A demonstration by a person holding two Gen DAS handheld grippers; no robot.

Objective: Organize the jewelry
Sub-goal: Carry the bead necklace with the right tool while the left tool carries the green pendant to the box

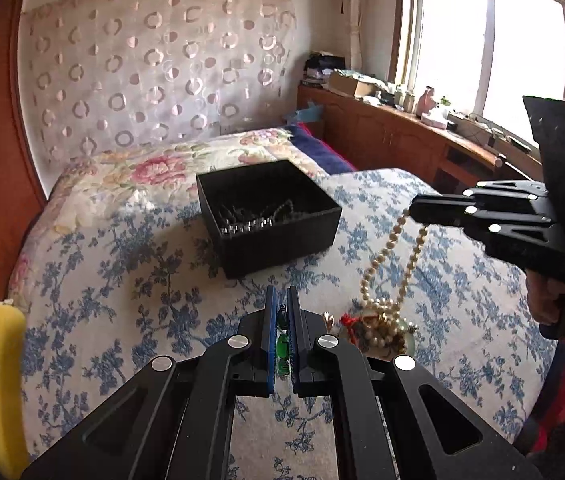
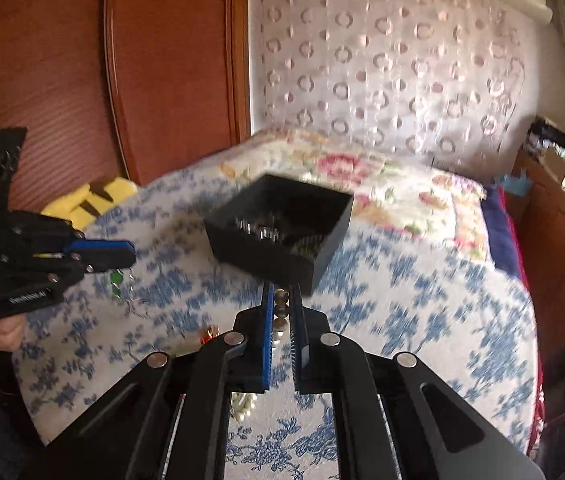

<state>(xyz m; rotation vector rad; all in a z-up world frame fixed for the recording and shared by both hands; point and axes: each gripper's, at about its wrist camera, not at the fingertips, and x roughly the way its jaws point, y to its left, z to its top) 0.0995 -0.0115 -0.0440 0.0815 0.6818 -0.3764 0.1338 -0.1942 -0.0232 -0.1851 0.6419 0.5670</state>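
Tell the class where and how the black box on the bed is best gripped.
Grip the black box by one thin upright wall, coming from above with one finger inside, one outside. It stands open-topped and looks too wide to span; the near wall faces both grippers and looks unobstructed.

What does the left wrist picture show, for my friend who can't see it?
Two handheld grippers work over a bed with a blue flowered cover: the left gripper pinches a green-beaded piece, and the right gripper lifts a pearl necklace from a small jewelry pile. A black box holding some jewelry sits farther back.
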